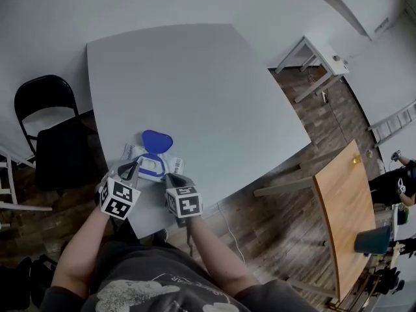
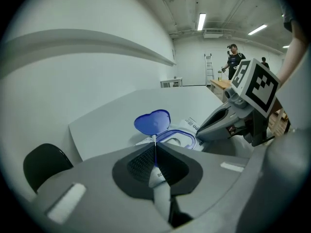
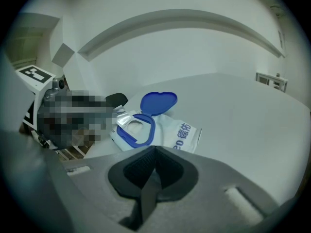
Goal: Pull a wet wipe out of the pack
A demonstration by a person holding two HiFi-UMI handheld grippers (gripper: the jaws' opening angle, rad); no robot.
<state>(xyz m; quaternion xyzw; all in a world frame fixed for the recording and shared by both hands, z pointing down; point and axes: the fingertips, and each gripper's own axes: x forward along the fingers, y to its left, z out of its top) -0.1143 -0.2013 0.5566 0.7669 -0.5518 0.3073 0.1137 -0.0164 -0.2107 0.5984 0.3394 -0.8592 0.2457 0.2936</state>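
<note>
On table [image 1: 195,77] | pack [image 1: 153,167] lid [image 1: 156,140] open | left gripper [image 2: 154,148] pinches pack edge

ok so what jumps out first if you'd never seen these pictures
The bright blue lid stands flipped open on the white wipe pack, at the corner of the big grey table nearest the person. Right at the pack are the two grippers. The left gripper is shut on a white printed edge, apparently the pack's, and the right gripper is shut and empty, pointing at the pack.
</note>
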